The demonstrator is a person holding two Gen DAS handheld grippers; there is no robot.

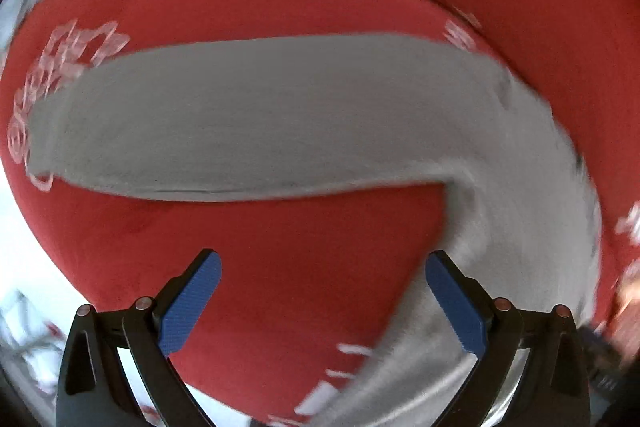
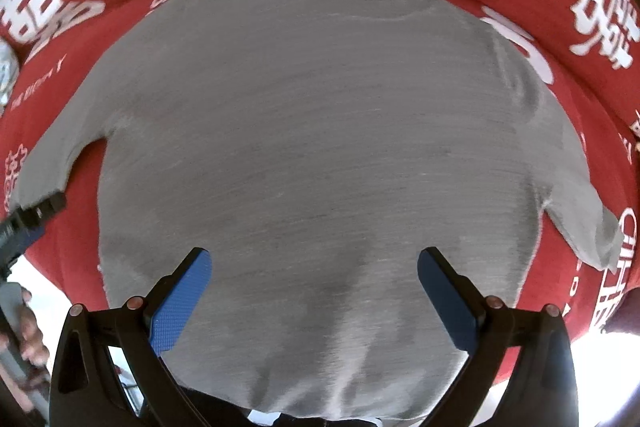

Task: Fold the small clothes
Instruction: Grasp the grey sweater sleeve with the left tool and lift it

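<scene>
Left fingers: the left gripper (image 1: 323,267) has its blue-padded fingers (image 1: 192,303) spread wide apart with nothing between them, hovering over bare red cloth (image 1: 288,287).
Right fingers: the right gripper (image 2: 314,265) is likewise spread wide and empty, its fingers (image 2: 182,301) above the lower part of the grey sweater (image 2: 312,131).
Sweater: lies flat and face-up on the red cloth covering the desk, neckline at the far edge, both sleeves spread outward.
Left sleeve: in the left wrist view, the sleeve (image 1: 240,123) stretches across the cloth ahead of the fingers.
Cloth: red with white printed characters (image 2: 604,15).
Left edge of right view: the other gripper's dark tip (image 2: 36,215) sits near the sleeve cuff, and a hand (image 2: 30,339) shows below it.
</scene>
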